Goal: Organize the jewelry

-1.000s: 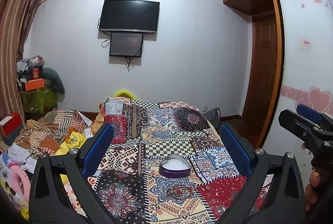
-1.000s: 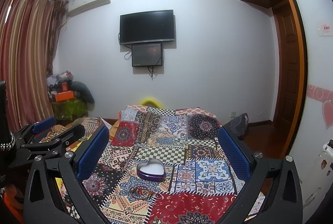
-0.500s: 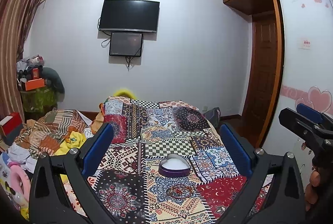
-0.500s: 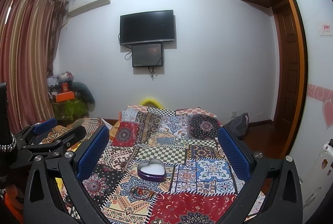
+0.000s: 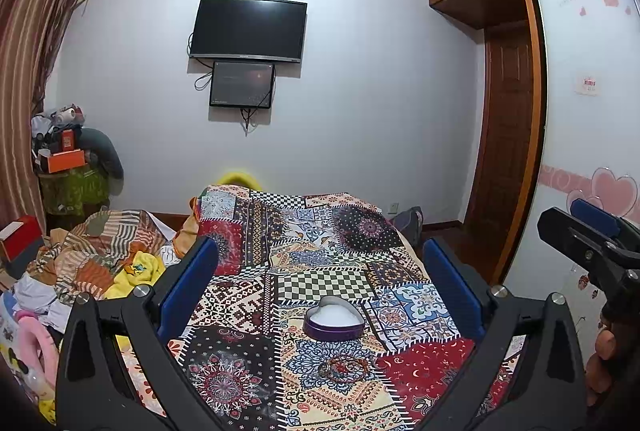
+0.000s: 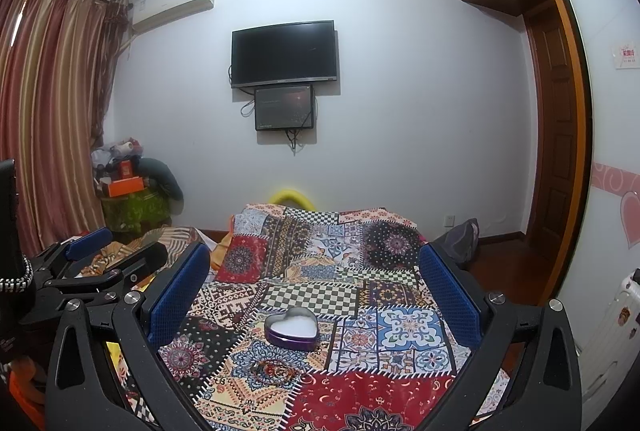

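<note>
A purple heart-shaped box (image 5: 333,319) with a white inside stands open on a patchwork cloth (image 5: 320,263); it also shows in the right wrist view (image 6: 291,327). A small pile of beaded bracelets (image 5: 344,367) lies just in front of the box, also seen in the right wrist view (image 6: 274,369). My left gripper (image 5: 320,283) is open and empty, held above and short of the box. My right gripper (image 6: 314,283) is open and empty, likewise short of the box. Each gripper shows at the edge of the other's view.
Crumpled clothes and blankets (image 5: 100,263) lie left of the cloth. A cluttered stand (image 5: 72,187) is in the far left corner. A TV (image 5: 248,29) hangs on the back wall. A wooden door (image 5: 508,151) and wardrobe stand at right.
</note>
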Tool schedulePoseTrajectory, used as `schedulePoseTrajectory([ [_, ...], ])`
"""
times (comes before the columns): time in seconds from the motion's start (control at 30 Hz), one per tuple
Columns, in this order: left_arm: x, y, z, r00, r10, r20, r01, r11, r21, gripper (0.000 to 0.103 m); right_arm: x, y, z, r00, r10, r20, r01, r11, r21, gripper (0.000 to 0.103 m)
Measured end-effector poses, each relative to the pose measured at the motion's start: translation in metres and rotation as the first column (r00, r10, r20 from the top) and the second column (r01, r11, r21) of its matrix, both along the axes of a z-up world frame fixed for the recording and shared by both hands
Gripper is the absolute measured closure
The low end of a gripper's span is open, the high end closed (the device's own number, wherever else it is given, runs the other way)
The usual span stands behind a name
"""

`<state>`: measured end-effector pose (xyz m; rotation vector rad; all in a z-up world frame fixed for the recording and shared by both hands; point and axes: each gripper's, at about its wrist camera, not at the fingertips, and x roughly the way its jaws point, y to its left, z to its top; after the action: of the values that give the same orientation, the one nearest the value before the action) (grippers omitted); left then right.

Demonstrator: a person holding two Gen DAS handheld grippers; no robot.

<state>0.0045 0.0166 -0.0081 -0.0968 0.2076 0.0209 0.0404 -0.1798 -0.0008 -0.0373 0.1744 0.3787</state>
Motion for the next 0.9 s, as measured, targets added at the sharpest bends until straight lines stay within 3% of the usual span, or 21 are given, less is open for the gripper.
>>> schedulePoseTrajectory([
  [0.9,0.022,-0.002,-0.011,0.999,-0.011,-0.039,0.011,1.000,-0.005,0.000,0.016,0.001,-0.010,0.999,-0.005,-0.032,0.005,1.000,-0.008,0.000],
])
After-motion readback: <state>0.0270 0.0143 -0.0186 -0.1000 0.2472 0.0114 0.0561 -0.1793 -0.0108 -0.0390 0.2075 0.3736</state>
